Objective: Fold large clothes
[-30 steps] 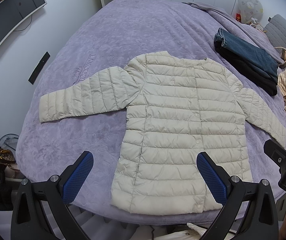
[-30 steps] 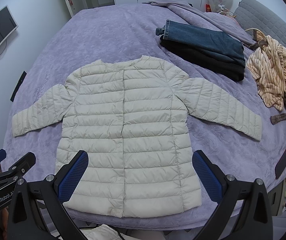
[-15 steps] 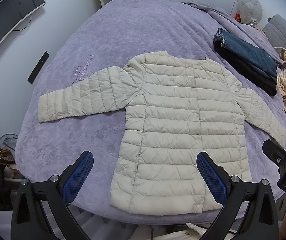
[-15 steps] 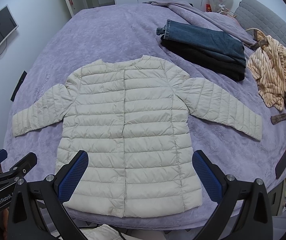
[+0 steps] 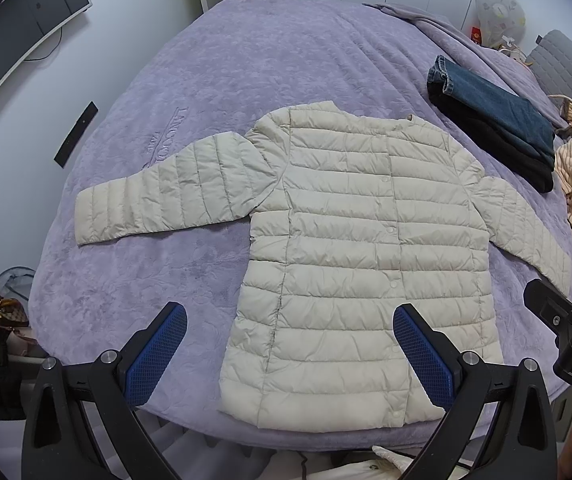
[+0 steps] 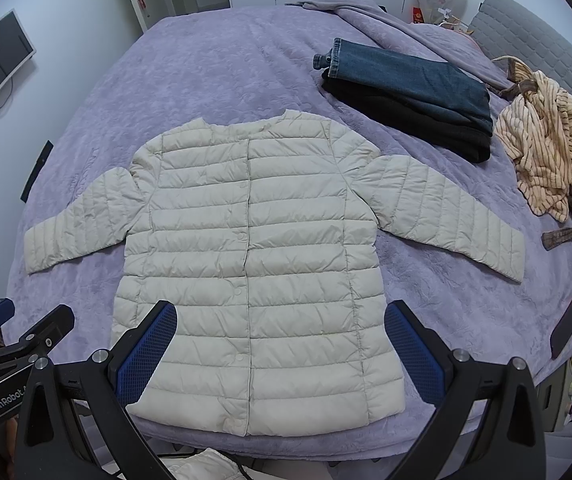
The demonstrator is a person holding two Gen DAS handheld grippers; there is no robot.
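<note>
A cream quilted puffer jacket (image 5: 350, 248) lies flat and face up on the purple bed (image 5: 246, 72), front buttoned, both sleeves spread out to the sides. It also shows in the right wrist view (image 6: 254, 256). My left gripper (image 5: 286, 352) is open and empty, held above the jacket's hem near the bed's front edge. My right gripper (image 6: 282, 352) is open and empty over the hem too. Each gripper shows at the edge of the other's view.
Folded jeans on a black garment (image 6: 410, 92) lie at the back right of the bed. A striped beige garment (image 6: 550, 152) is heaped at the right. A monitor (image 5: 26, 20) hangs on the left wall. A dark phone-like slab (image 6: 565, 326) lies at the bed's right edge.
</note>
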